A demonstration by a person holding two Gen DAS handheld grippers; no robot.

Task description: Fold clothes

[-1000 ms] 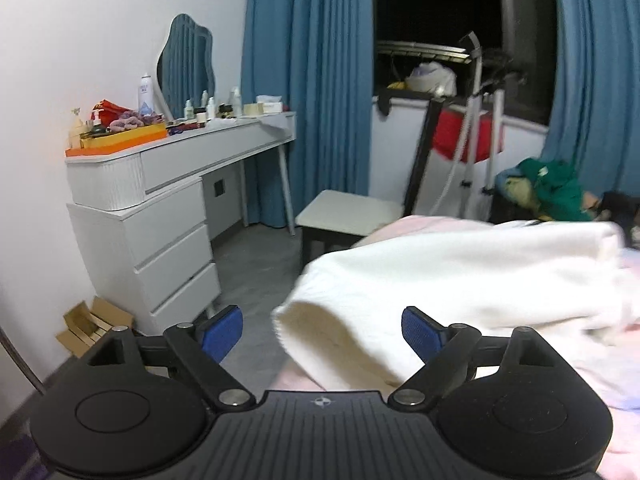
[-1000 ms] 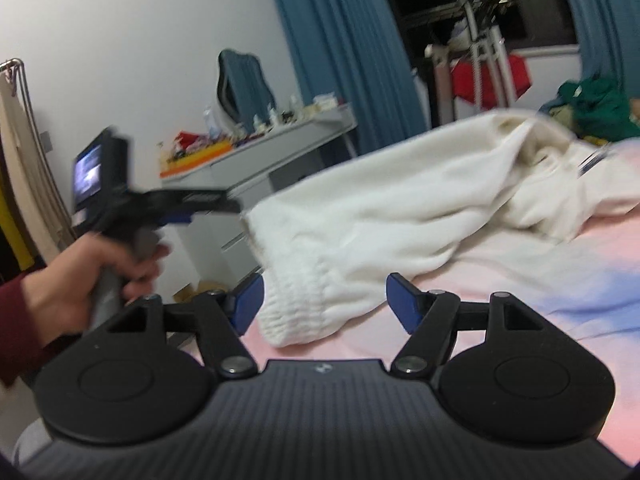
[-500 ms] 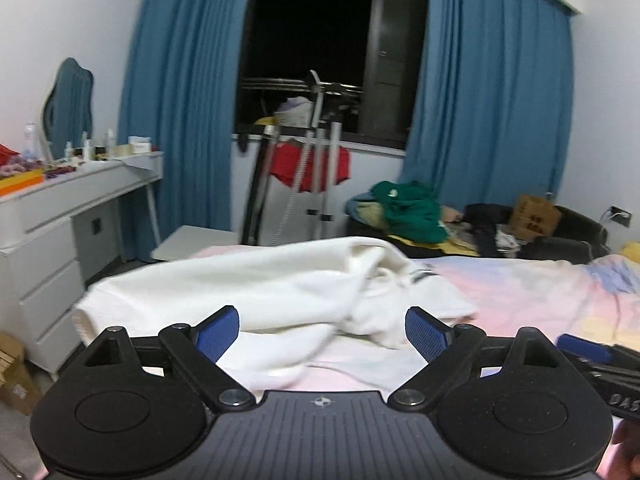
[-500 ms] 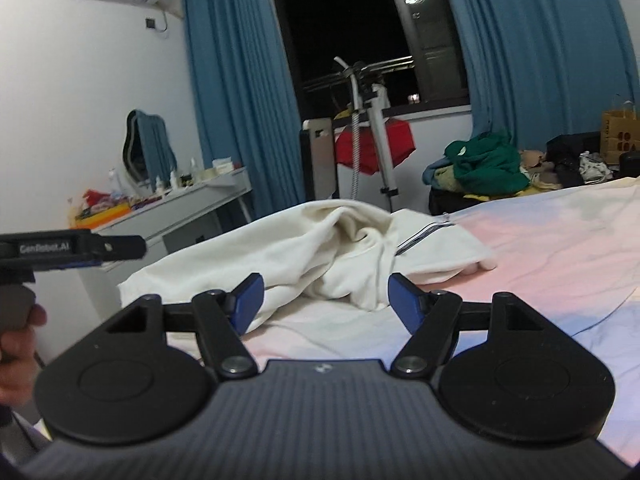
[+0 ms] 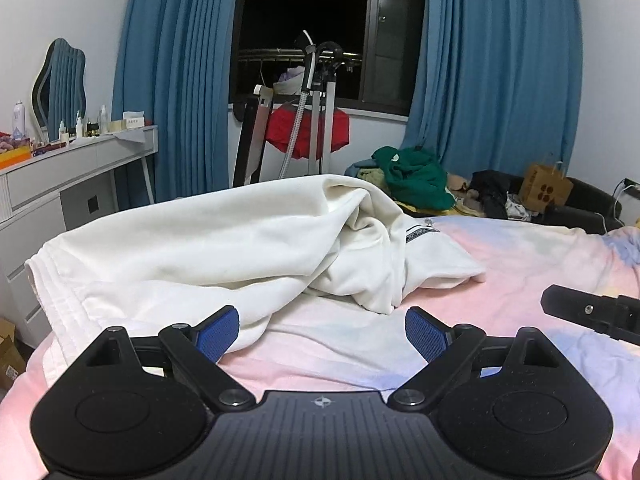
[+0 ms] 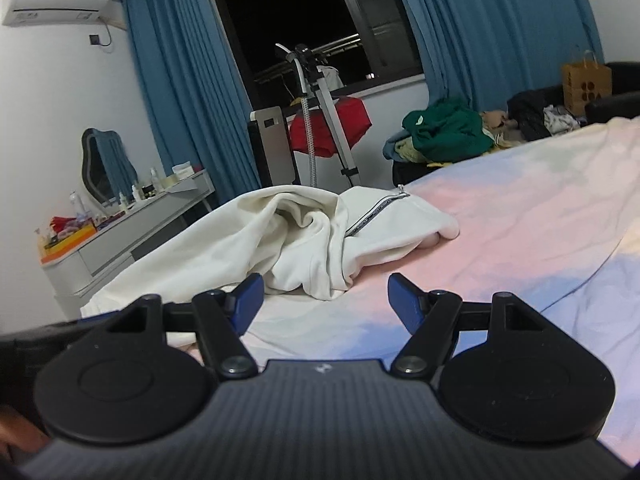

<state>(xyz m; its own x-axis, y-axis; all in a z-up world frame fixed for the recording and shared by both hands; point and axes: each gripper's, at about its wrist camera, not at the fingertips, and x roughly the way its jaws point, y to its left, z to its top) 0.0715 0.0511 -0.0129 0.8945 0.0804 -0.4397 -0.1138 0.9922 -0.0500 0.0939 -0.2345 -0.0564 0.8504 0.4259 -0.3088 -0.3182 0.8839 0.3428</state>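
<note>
Across the pink bed (image 5: 520, 264) a white garment (image 5: 224, 240) lay bunched, not neatly folded, while both the left tool (image 5: 322, 330) and right tool (image 6: 324, 296) stood spread and empty.

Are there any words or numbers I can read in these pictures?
None reads clearly.
Label strip on the white garment: lettering too small.
Card on the dresser: blurred marks.
Brown paper bag: only dark round shapes, no words.
Spray bottle: print too small.
</note>
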